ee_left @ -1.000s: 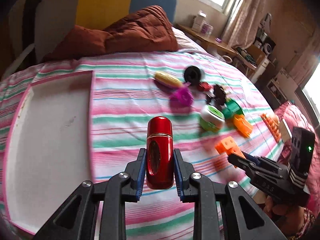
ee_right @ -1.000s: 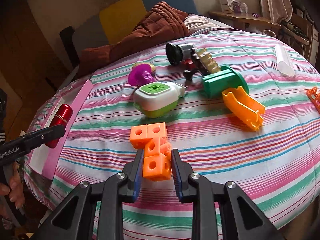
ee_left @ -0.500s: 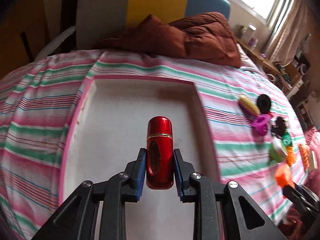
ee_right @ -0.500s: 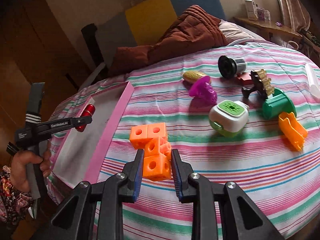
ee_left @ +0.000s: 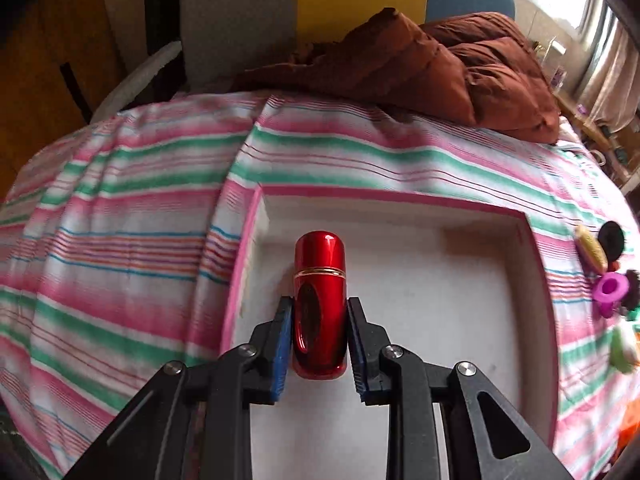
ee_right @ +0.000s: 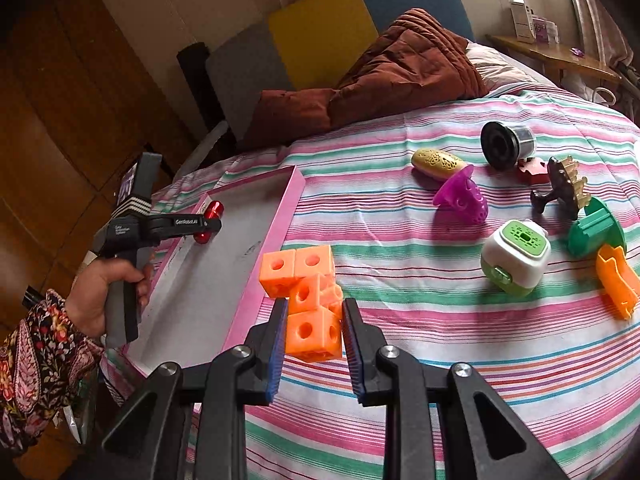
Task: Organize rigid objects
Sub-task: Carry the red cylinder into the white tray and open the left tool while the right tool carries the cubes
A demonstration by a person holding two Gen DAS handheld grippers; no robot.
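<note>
while the loose toys were under the left camera a second ago, the pink-rimmed tray (ee_left: 538,264) is now filled across that view; the left gripper (ee_left: 319,334) has been carried over from the striped bedspread (ee_left: 120,240) to the tray's near-left corner. its pads are clamped on the red capsule (ee_left: 320,300), which is held above the white floor, not yet set down. the right gripper (ee_right: 314,338) is closed on the orange cube cluster (ee_right: 308,300), now brought just beside the tray's rim where earlier it hung over the toy pile. judged: first placement is imminent, cubes queued second. green-white box (ee_right: 514,254), purple toy (ee_right: 460,194) and others are left on the bedspread.
</note>
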